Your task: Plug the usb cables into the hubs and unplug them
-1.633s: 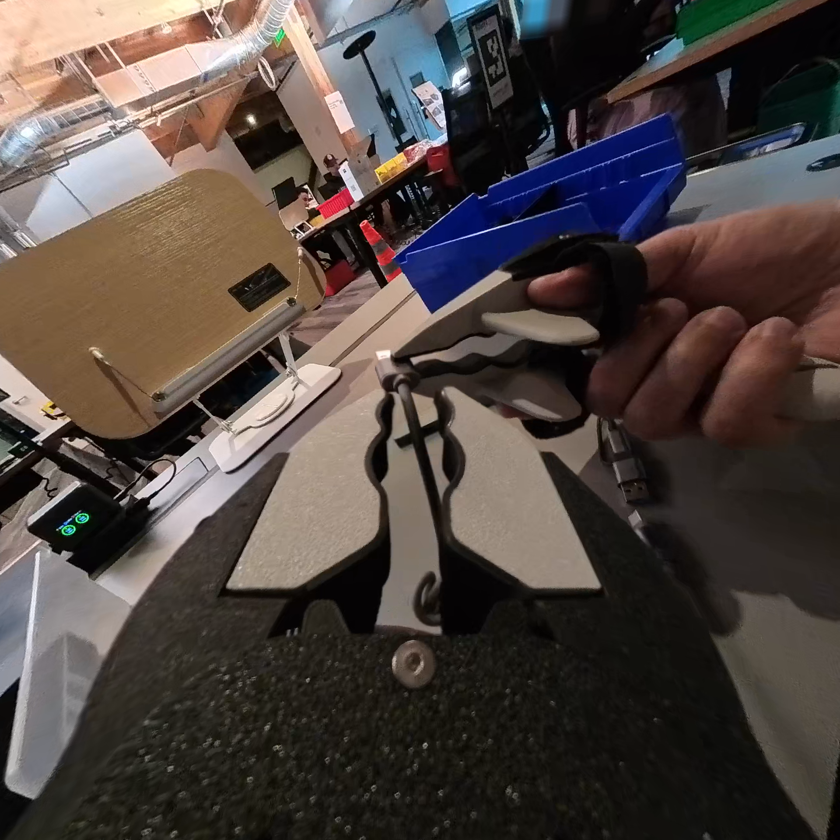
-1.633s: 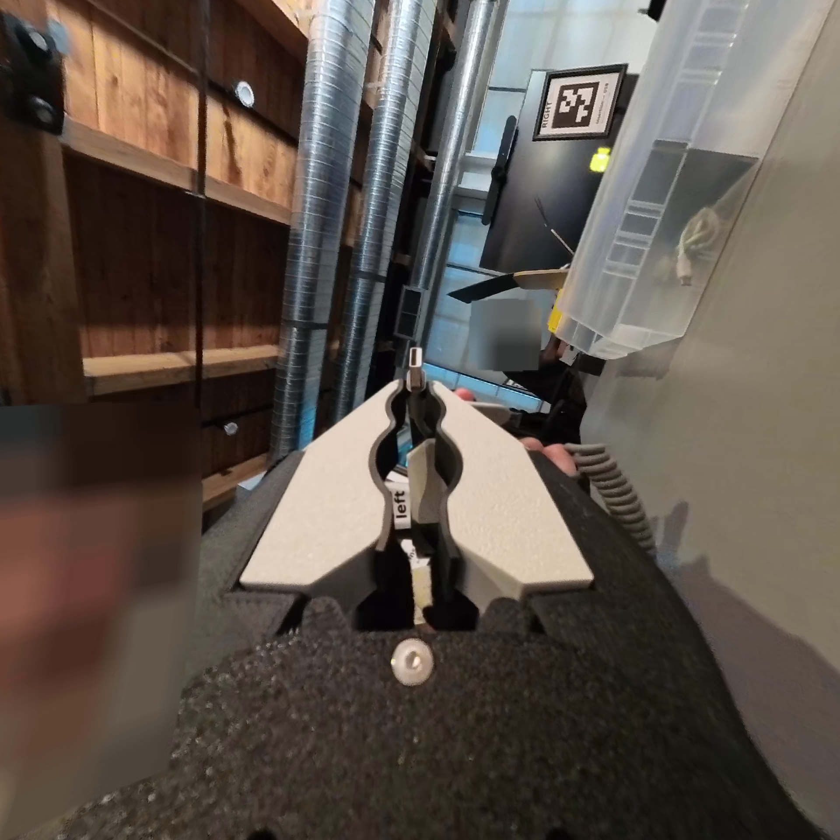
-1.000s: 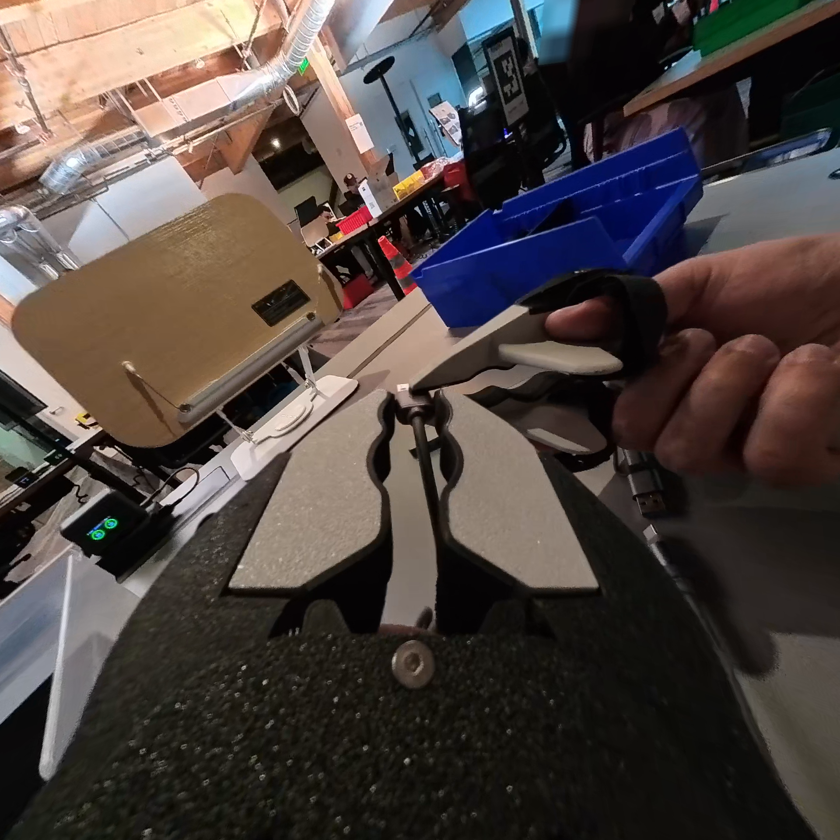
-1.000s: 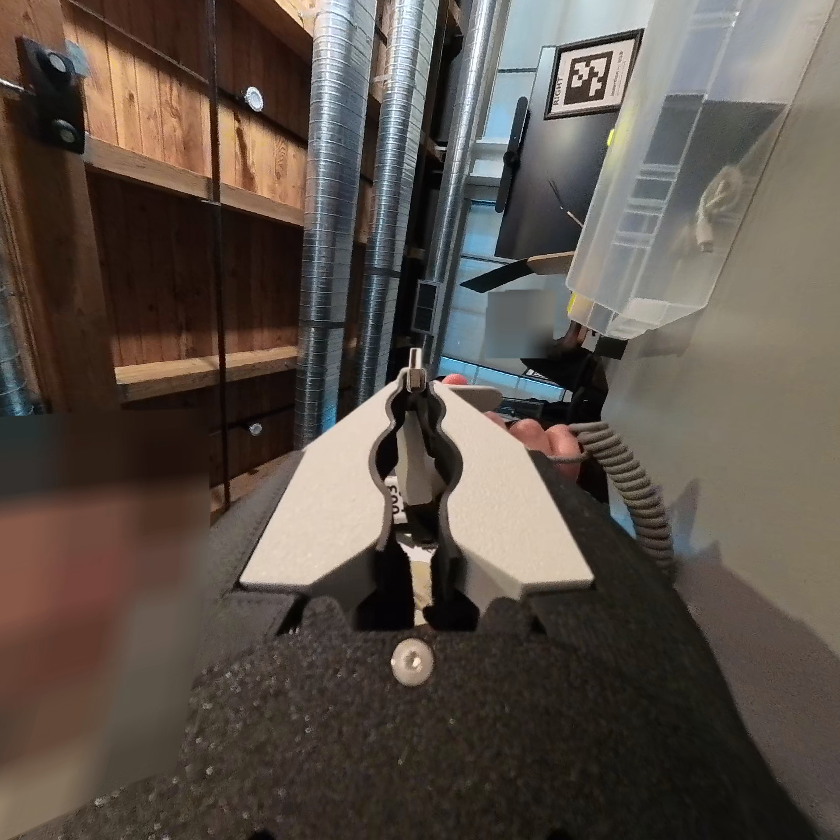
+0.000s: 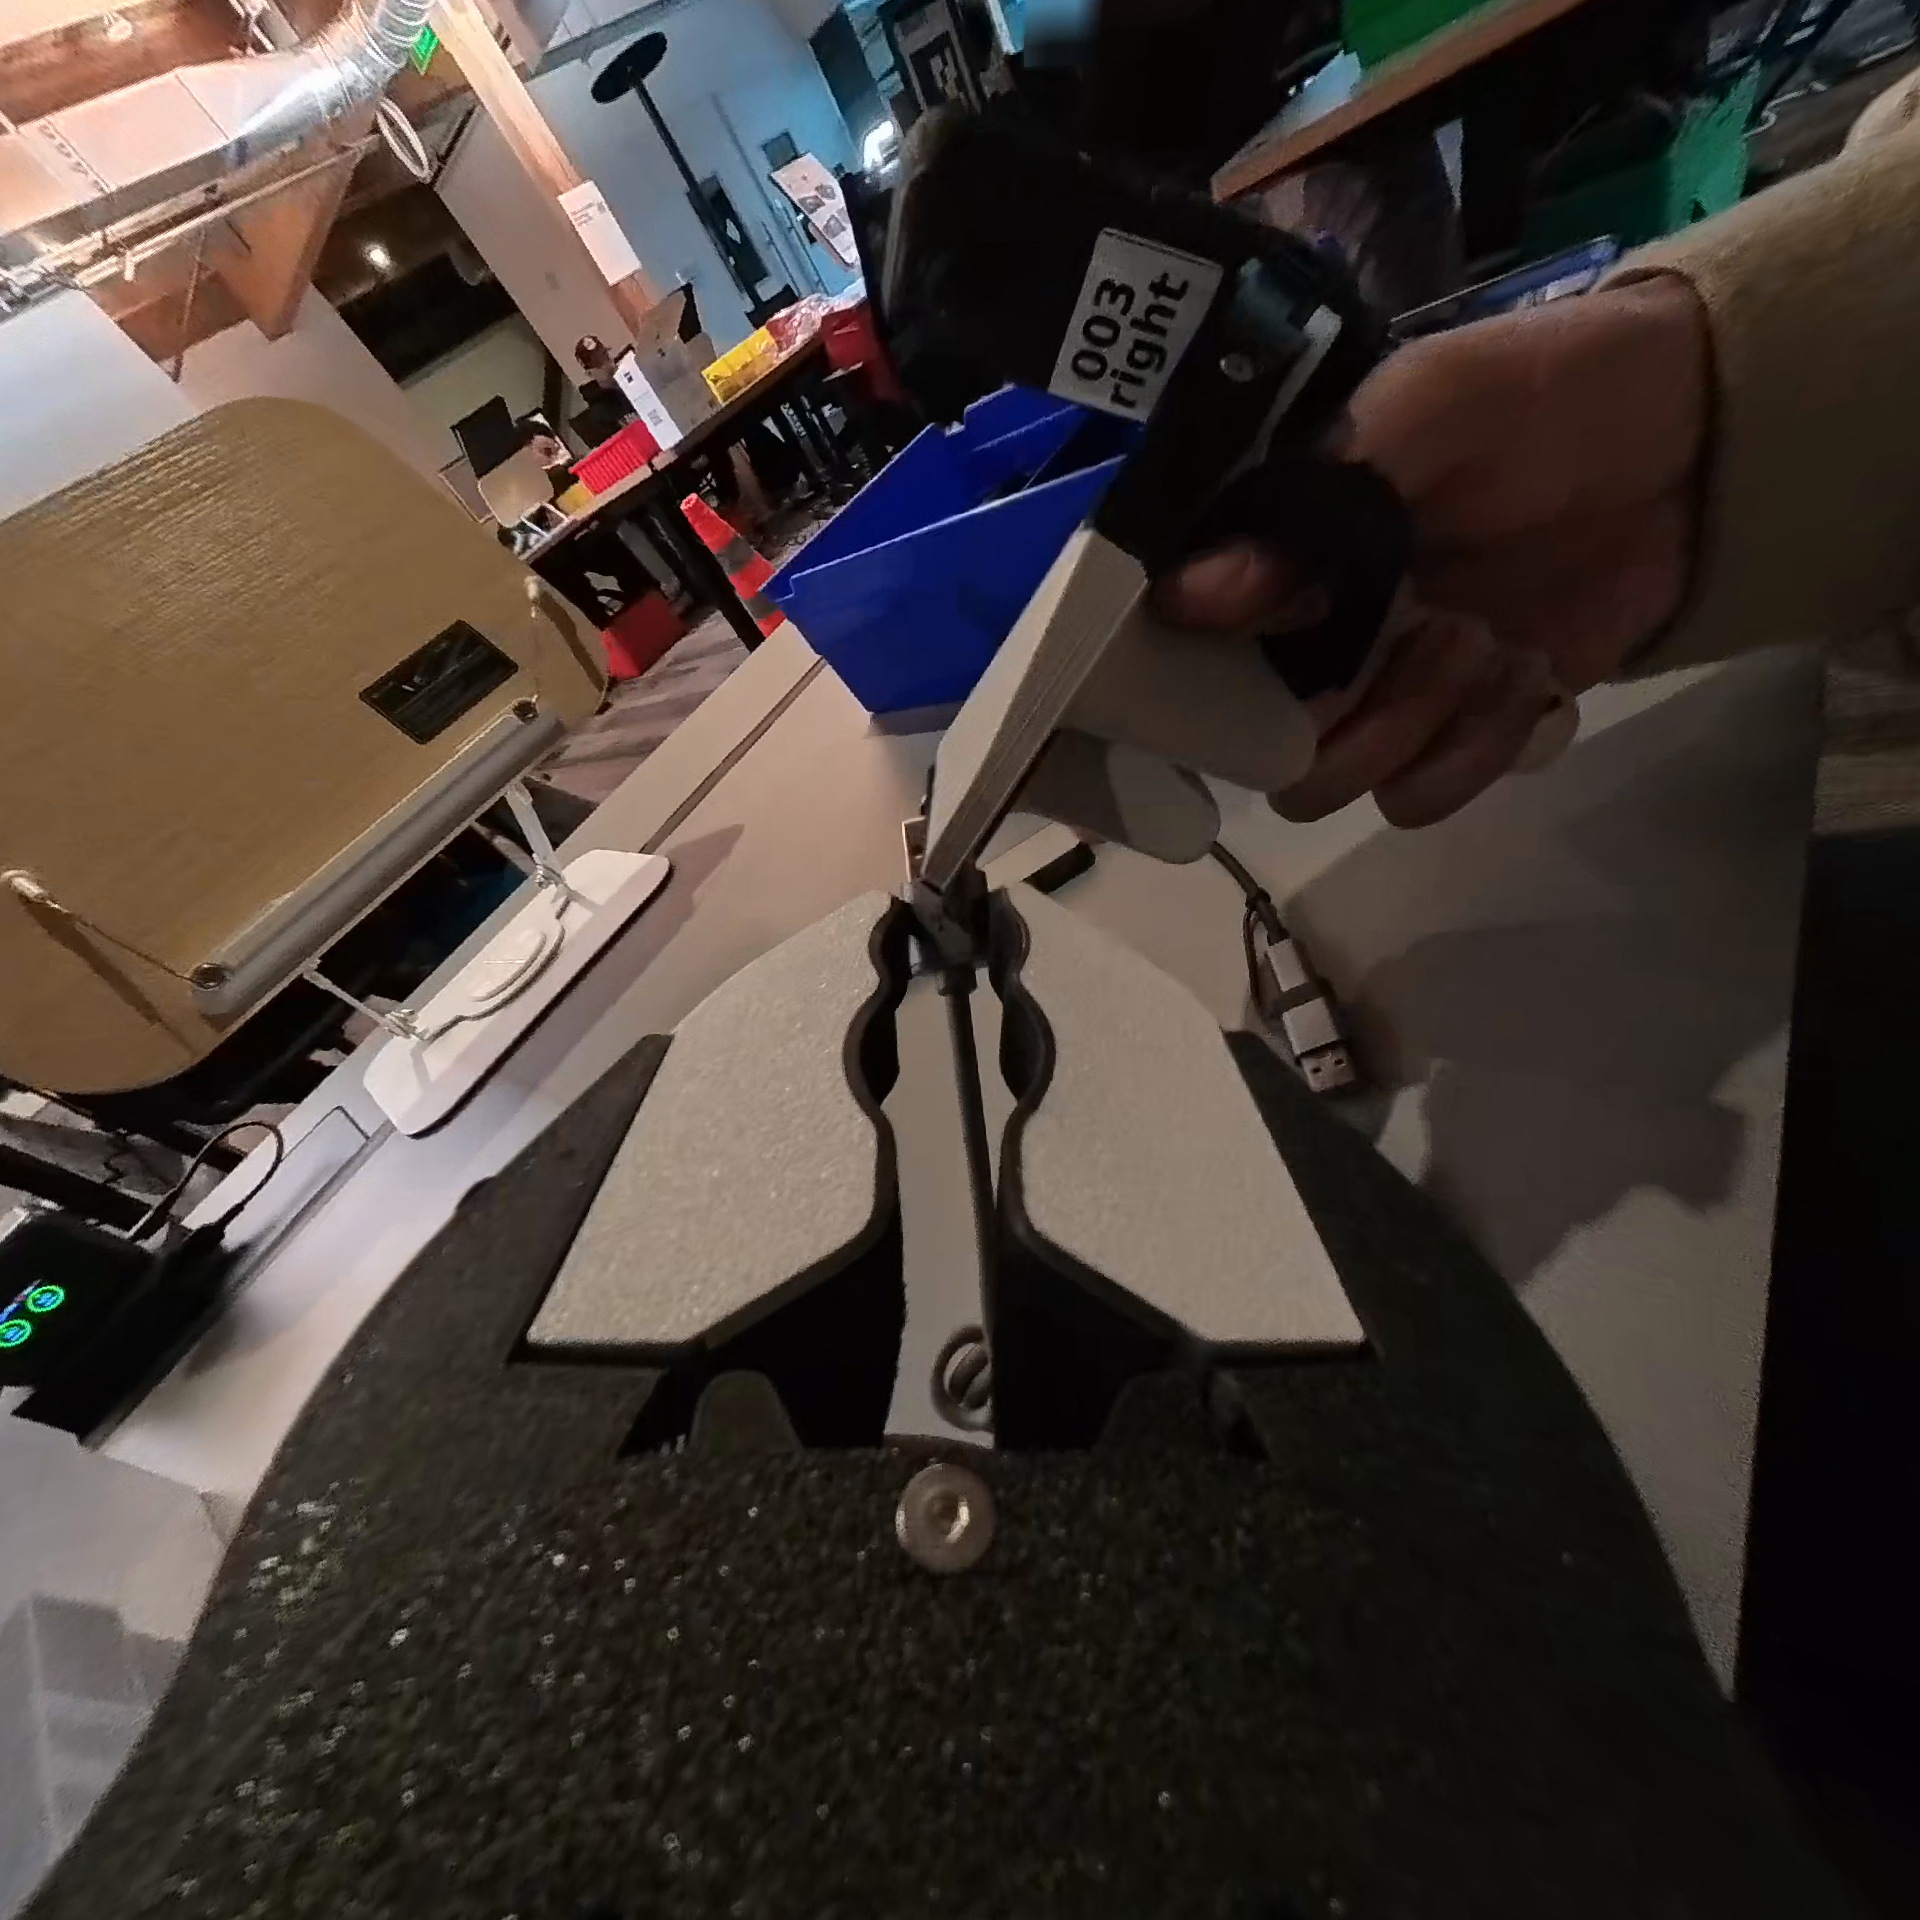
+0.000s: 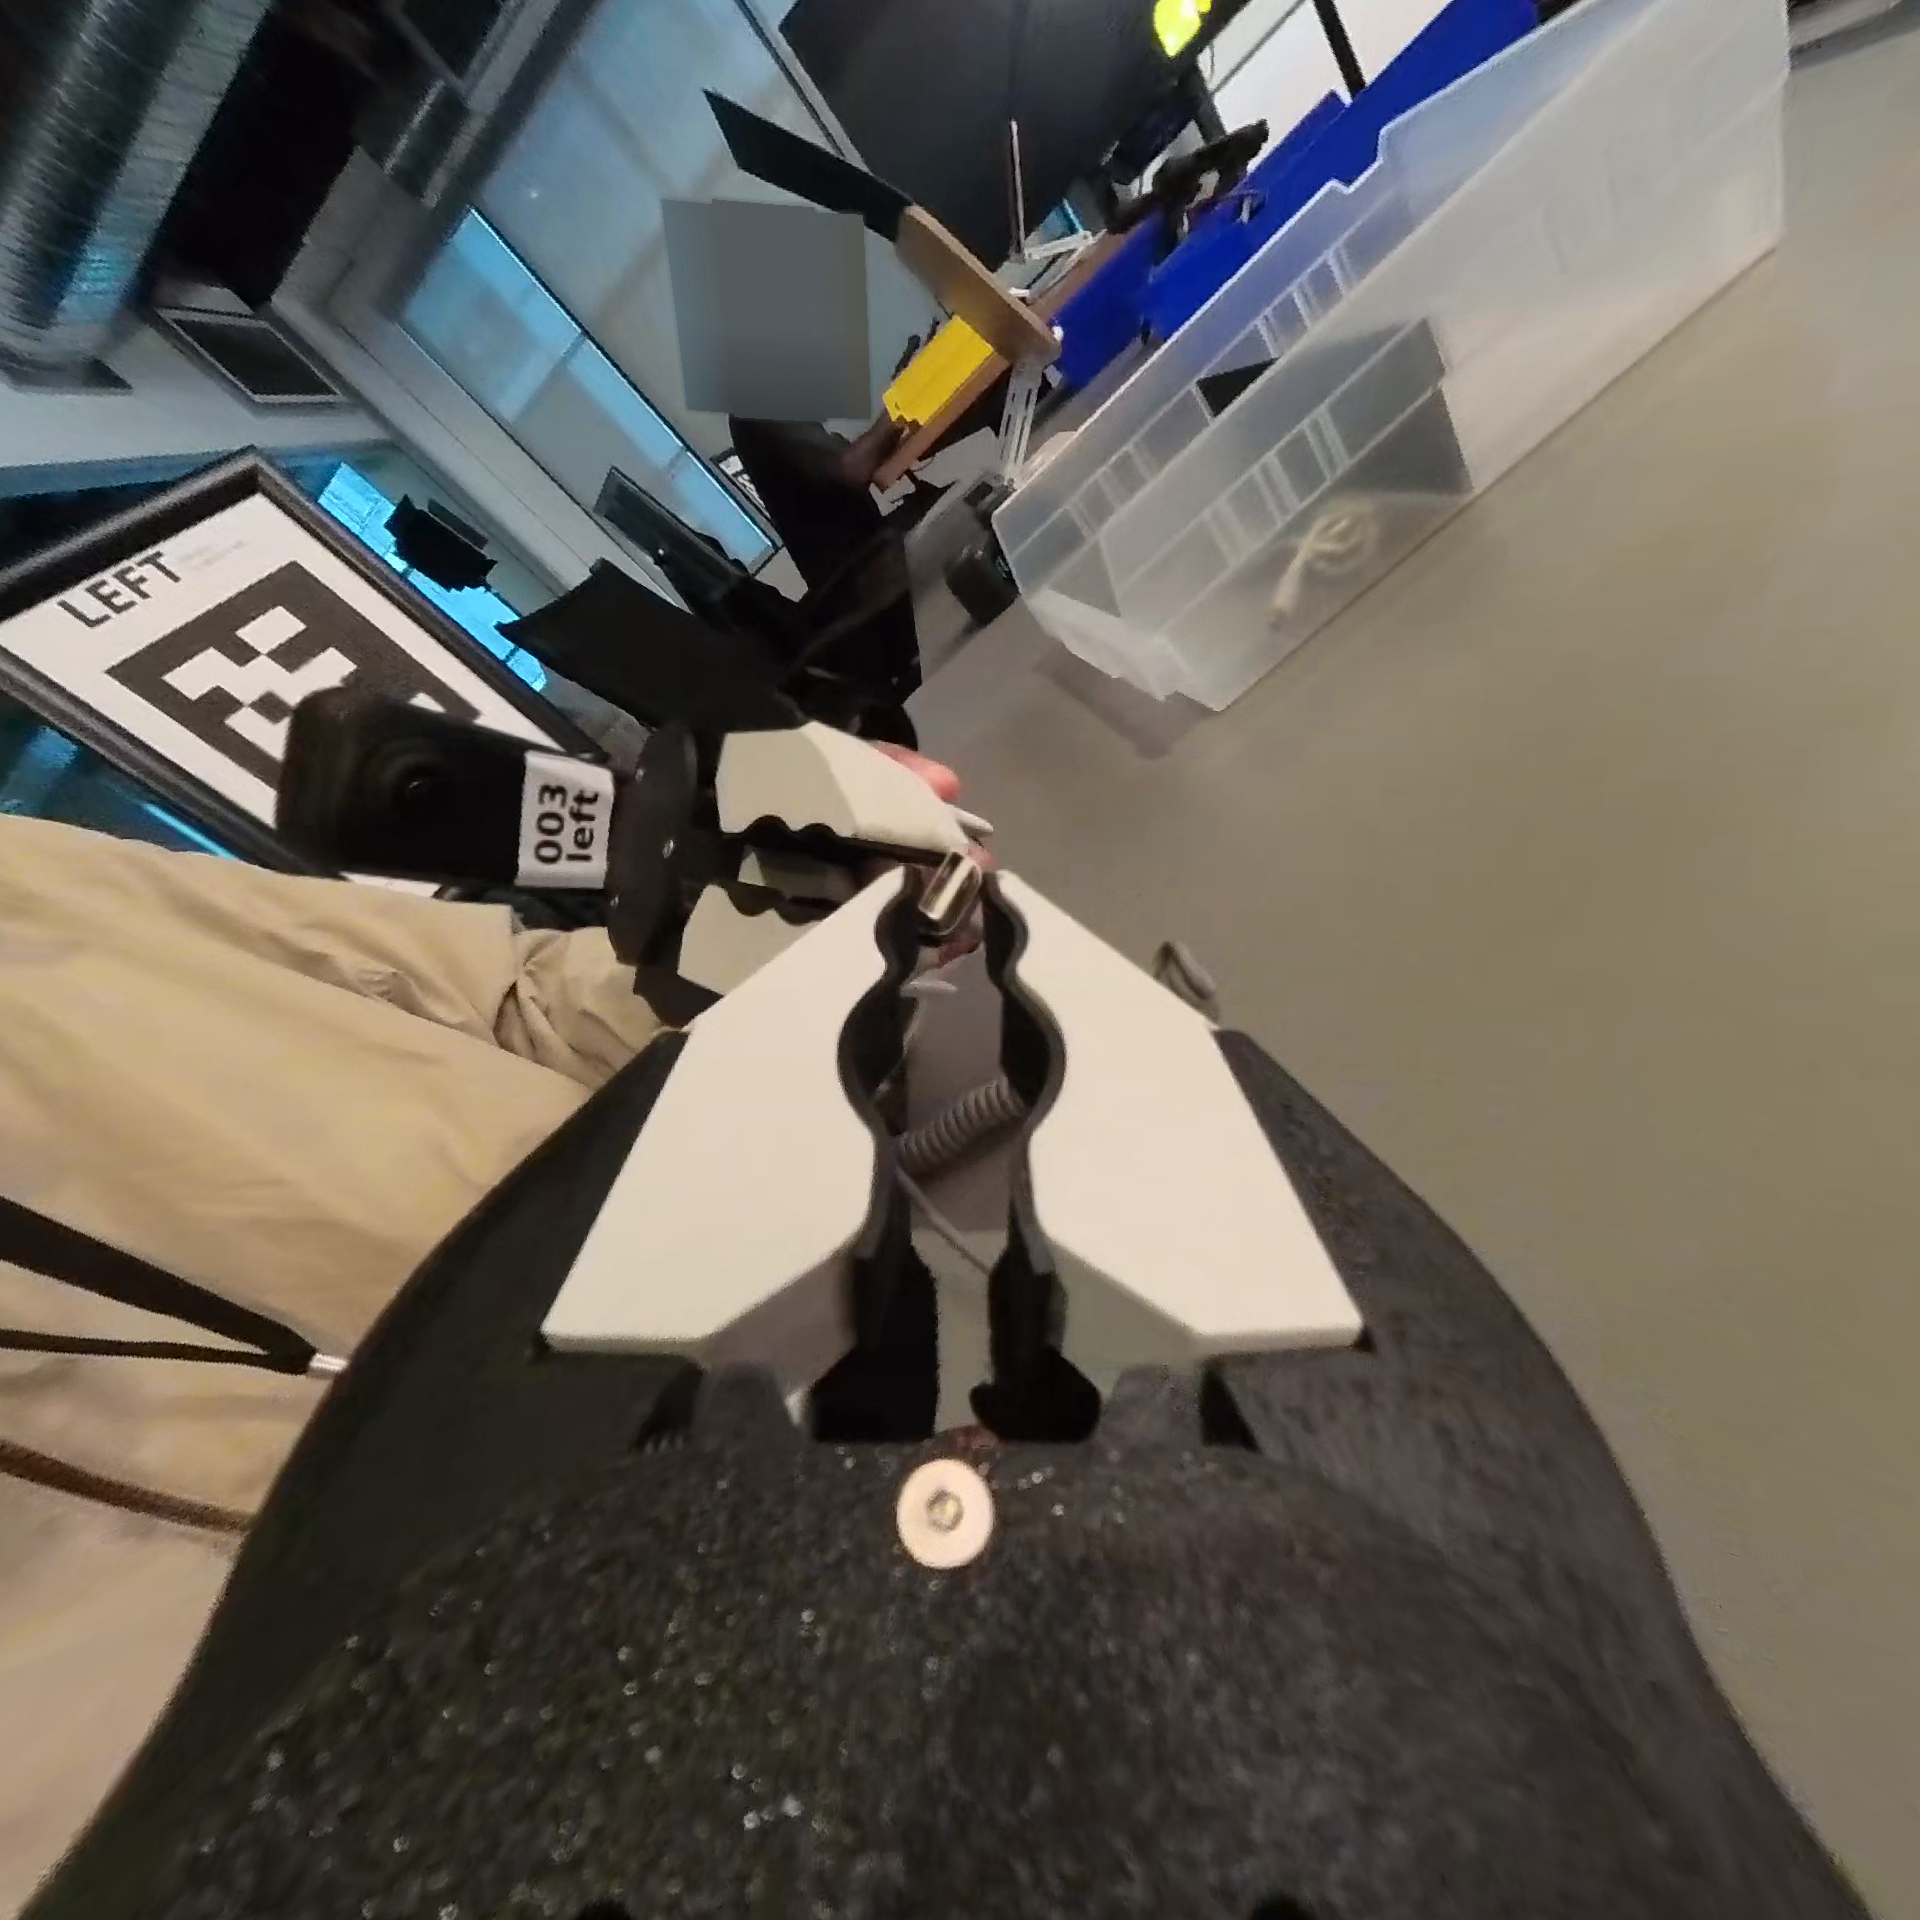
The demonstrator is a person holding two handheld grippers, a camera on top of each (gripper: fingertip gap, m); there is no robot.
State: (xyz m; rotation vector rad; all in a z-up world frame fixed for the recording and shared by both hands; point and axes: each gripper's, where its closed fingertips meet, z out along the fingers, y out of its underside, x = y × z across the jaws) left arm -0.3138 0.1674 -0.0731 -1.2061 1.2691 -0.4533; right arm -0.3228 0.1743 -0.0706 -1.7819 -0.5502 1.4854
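USB cable (image 5: pixel 964 1091) plug sits pinched by both the left gripper (image 5: pixel 943 925) and right gripper (image 6: pixel 948 902), tip hidden.

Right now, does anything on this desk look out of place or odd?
One thing: both grippers pinch the same small plug in mid-air, the left gripper from below, the right gripper from above. No hub is in view. Another cable's plugs lie loose on the grey table.
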